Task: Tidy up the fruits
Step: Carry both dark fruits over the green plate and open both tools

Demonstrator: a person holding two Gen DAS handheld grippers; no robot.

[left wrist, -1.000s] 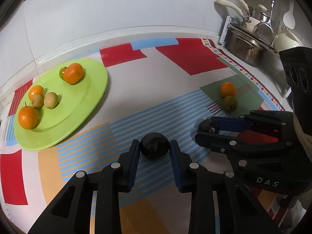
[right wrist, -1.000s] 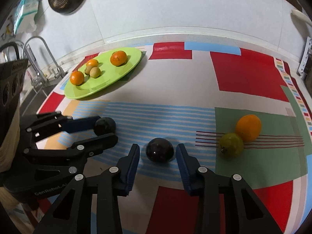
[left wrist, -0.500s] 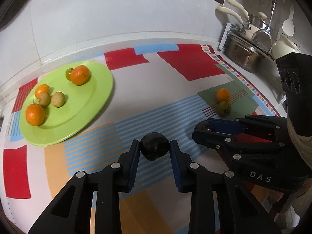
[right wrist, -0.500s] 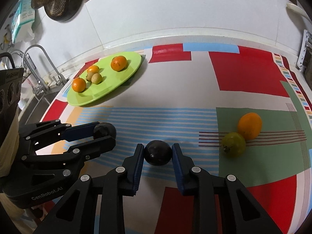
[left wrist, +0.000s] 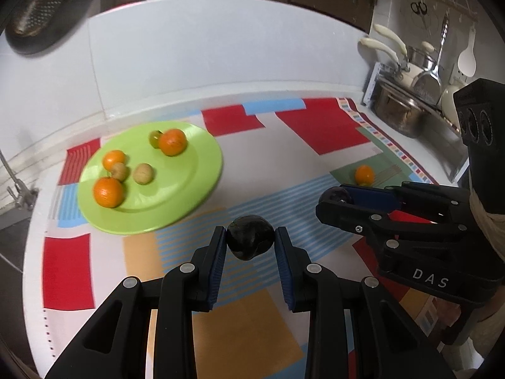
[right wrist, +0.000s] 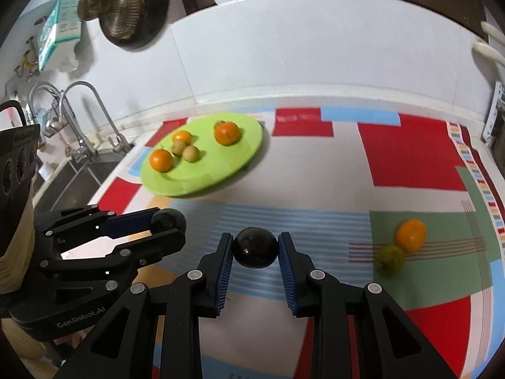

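Observation:
My left gripper [left wrist: 250,242] is shut on a dark round fruit [left wrist: 250,236], lifted above the patterned mat. My right gripper [right wrist: 255,249] is shut on a second dark round fruit [right wrist: 255,247], also off the mat. Each gripper appears in the other's view: the right gripper [left wrist: 335,196] at the right, the left gripper [right wrist: 169,219] at the left. A lime green plate [left wrist: 189,189] at the back left holds several oranges and small greenish fruits. On the mat's green patch lie an orange [right wrist: 411,235] and a green fruit [right wrist: 391,259].
A sink with taps [right wrist: 79,117] lies left of the plate. Pots and utensils on a rack [left wrist: 407,94] stand at the back right. A white tiled wall [left wrist: 221,53] runs behind the counter. A dark pan [right wrist: 126,15] hangs on the wall.
The right gripper's jaws closed on its dark fruit. Both grippers rose from the mat, each carrying a dark fruit, and the plate now sits nearer the middle of both views.

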